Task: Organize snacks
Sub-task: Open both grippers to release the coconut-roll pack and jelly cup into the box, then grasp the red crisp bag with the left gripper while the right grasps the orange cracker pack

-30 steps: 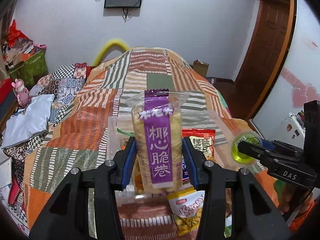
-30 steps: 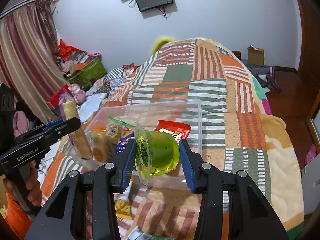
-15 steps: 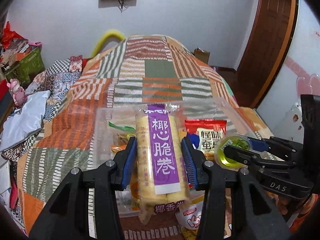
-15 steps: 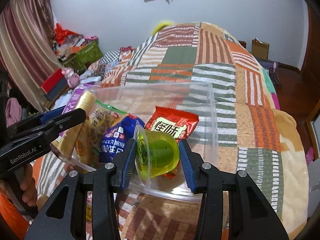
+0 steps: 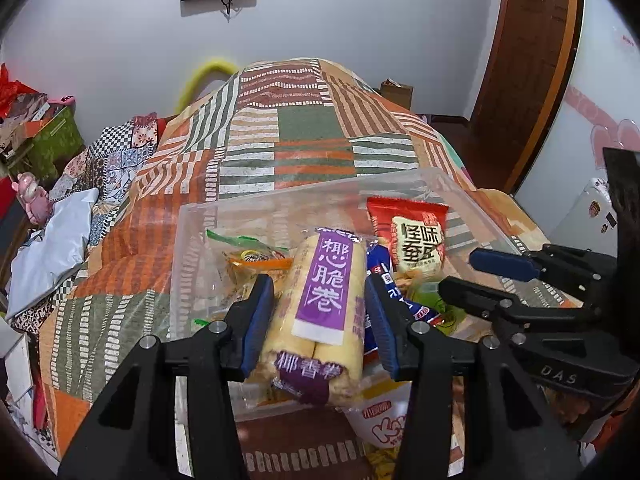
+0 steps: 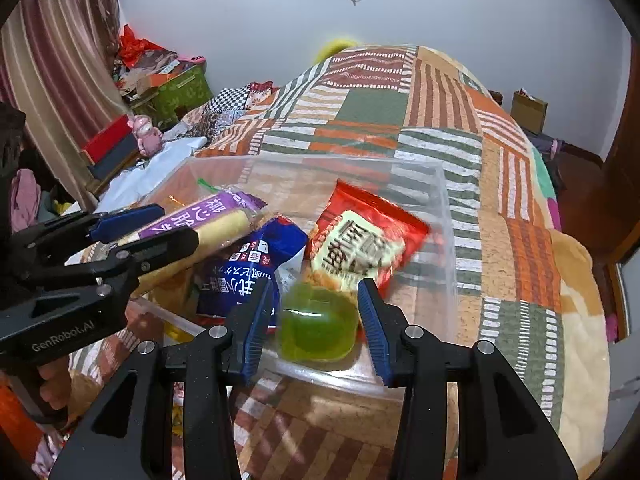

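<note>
A clear plastic bin (image 5: 192, 264) sits on a patchwork quilt (image 5: 304, 128). Over the bin's near edge, the left gripper (image 5: 320, 320) has a purple-labelled pack of egg rolls (image 5: 324, 304) between its blue pads, jaws opening, pack resting half in the bin. At the bin's near right corner, the right gripper (image 6: 316, 320) is clenched around a green jelly cup (image 6: 318, 328), w/ a red snack bag (image 6: 360, 244) & blue snack bag (image 6: 244, 268) lying inside, just behind the cup.
</note>
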The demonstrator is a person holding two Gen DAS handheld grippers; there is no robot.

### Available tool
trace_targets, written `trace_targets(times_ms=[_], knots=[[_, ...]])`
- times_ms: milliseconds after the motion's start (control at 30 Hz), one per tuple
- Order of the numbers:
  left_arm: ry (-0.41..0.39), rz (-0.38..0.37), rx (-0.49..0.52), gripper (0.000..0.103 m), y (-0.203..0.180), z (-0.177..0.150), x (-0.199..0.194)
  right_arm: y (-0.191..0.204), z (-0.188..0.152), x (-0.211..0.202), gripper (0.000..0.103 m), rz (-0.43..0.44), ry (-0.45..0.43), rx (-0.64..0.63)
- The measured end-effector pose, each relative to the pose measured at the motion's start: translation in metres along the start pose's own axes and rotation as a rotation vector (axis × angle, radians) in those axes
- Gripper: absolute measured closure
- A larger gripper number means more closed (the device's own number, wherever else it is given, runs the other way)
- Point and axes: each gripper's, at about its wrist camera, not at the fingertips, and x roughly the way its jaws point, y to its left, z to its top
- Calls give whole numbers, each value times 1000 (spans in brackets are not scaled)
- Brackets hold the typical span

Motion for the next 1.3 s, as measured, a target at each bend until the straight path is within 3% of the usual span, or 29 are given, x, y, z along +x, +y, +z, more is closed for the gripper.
trace_targets(times_ms=[100, 200, 733, 1133, 1300], knots=[[2, -8, -10, 54, 2, -2, -6, -1, -1, -8, 60, 7, -6, 9], [-5, -8, -19, 45, 3, -5, -16, -2, -2, -19, 52, 7, -22, 19], [-44, -5, -30, 13, 1, -41, -89, 8, -33, -93, 41, 4, -109, 17], [62, -33, -50, 12, -4, -113, -99, 24, -80, -111, 39, 26, -81, 16], [66, -39, -60, 12, -3, -135, -112, 34, -103, -110, 39, 22, -46, 4]])
